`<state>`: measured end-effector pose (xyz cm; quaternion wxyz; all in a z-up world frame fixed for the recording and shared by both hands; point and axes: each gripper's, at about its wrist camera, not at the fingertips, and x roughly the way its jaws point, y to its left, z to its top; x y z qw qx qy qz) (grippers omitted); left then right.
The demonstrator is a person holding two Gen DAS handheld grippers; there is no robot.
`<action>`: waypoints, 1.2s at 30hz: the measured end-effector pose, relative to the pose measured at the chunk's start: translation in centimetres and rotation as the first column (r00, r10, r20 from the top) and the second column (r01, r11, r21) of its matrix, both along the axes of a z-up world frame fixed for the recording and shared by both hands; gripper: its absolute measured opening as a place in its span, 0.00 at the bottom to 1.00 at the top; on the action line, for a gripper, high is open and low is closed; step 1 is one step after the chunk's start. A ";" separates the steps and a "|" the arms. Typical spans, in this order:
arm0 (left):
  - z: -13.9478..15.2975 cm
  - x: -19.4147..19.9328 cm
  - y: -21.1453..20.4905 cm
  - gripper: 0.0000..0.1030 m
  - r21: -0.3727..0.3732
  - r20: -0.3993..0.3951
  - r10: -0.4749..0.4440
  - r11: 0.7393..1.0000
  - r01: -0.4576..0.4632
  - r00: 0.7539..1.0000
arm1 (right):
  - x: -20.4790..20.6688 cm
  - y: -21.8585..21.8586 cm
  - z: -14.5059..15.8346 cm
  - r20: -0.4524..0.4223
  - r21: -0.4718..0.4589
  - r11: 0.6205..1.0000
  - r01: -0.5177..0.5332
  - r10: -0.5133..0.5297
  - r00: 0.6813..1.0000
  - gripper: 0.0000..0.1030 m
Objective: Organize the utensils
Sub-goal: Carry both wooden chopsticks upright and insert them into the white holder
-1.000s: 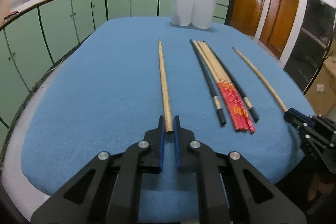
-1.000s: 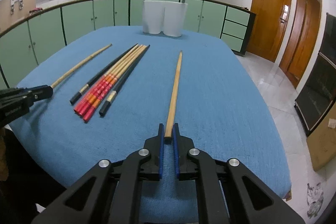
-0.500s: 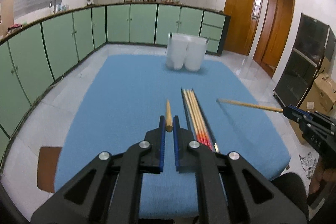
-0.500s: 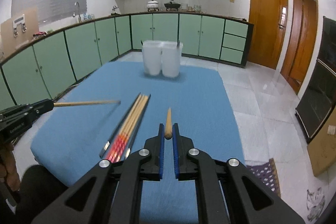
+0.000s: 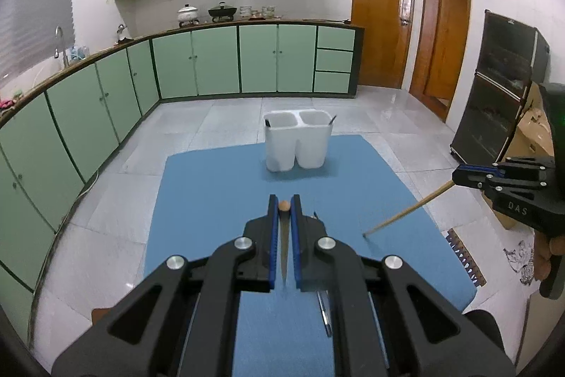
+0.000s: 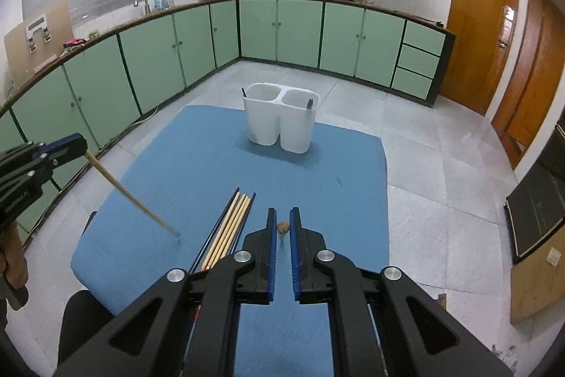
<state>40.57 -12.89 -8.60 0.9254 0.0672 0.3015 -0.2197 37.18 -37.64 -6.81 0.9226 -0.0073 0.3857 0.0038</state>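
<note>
My left gripper [image 5: 283, 205] is shut on a wooden chopstick [image 5: 283, 205], held high and pointing down at the blue table; it shows in the right wrist view [image 6: 130, 196] with its tip near the cloth. My right gripper [image 6: 283, 227] is shut on a second wooden chopstick [image 6: 283, 227], which shows in the left wrist view [image 5: 406, 212]. A white two-compartment holder [image 5: 298, 140] [image 6: 280, 119] stands at the table's far end with a dark utensil in each compartment. A bundle of several chopsticks [image 6: 227, 228] lies on the cloth.
The blue table [image 6: 212, 143] is small below both grippers, with tiled floor all round. Green cabinets [image 5: 219, 62] run along the left and far walls. Wooden doors [image 5: 383, 23] and a black cabinet [image 5: 501, 101] stand to the right.
Both grippers have risen well above the table, each carrying its chopstick. The chopsticks have swung from level to pointing steeply down.
</note>
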 end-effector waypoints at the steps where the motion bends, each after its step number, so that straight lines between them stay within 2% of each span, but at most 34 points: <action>1: 0.5 0.6 -0.3 0.06 -0.001 -0.006 -0.005 1.000 0.005 1.000 | 0.3 -0.2 0.1 -0.006 -0.002 1.000 -0.002 0.002 1.000 0.07; 6: 2.2 2.5 -1.0 0.06 0.013 -0.016 -0.026 1.000 0.026 1.000 | 2.2 -0.6 2.0 -0.040 0.016 1.000 -0.008 0.008 0.999 0.07; 11: 5.1 5.0 -2.0 0.06 0.010 0.005 -0.033 0.999 0.033 0.999 | 4.0 -0.9 5.8 -0.044 0.035 0.999 -0.016 0.018 0.999 0.07; 20: 12.1 10.6 -4.3 0.06 -0.070 0.090 0.010 0.998 -0.004 0.996 | 8.9 -1.2 13.0 0.014 0.038 0.999 0.006 -0.007 1.000 0.07; 26: 14.6 14.7 -6.8 0.06 -0.106 0.131 0.042 0.994 -0.028 0.990 | 12.7 -1.8 16.3 0.081 0.046 0.998 0.031 -0.034 0.996 0.06; 31: 14.4 18.3 -8.5 0.06 -0.130 0.155 0.078 0.990 -0.058 0.985 | 16.6 -3.0 16.1 0.112 0.041 0.997 0.063 -0.067 0.991 0.06; 36: 12.6 22.6 -10.3 0.06 -0.164 0.148 0.095 0.984 -0.071 0.984 | 20.9 -4.8 13.1 0.096 0.063 0.993 0.096 -0.102 0.990 0.06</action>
